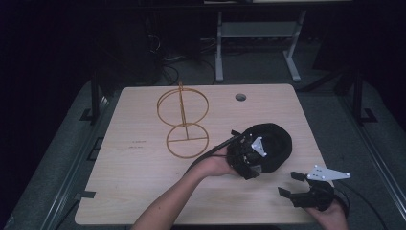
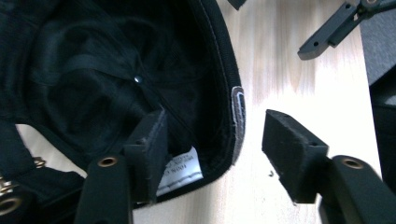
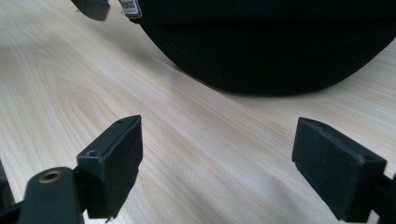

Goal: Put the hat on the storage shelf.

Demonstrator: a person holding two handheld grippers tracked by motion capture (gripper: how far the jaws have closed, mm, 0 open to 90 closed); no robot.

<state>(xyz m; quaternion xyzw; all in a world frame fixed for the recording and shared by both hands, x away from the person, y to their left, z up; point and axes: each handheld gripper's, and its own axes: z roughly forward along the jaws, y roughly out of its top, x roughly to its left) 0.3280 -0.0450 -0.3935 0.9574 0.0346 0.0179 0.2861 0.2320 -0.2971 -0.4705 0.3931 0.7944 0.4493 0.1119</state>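
light wood table (image 1: pixel 143 182) with rounded corners and a round cable hole (image 1: pixel 240 97) near the far edge. on it sat a black cap (image 1: pixel 276 143), upside down, at right of centre, and a gold wire stand (image 1: pixel 184 122) with two rings left of the cap, toward the far side. small dark print (image 1: pixel 137 144) marked the top near the left.

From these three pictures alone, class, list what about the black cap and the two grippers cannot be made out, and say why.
- Print on the white label inside the black cap: too small and blurred in the left gripper view.
- Cap's near rim, high view: covered by the left gripper.
- Cap's top, right gripper view: cut off by the upper edge.
- Hand holding the right gripper, high view: cut off by the bottom edge.
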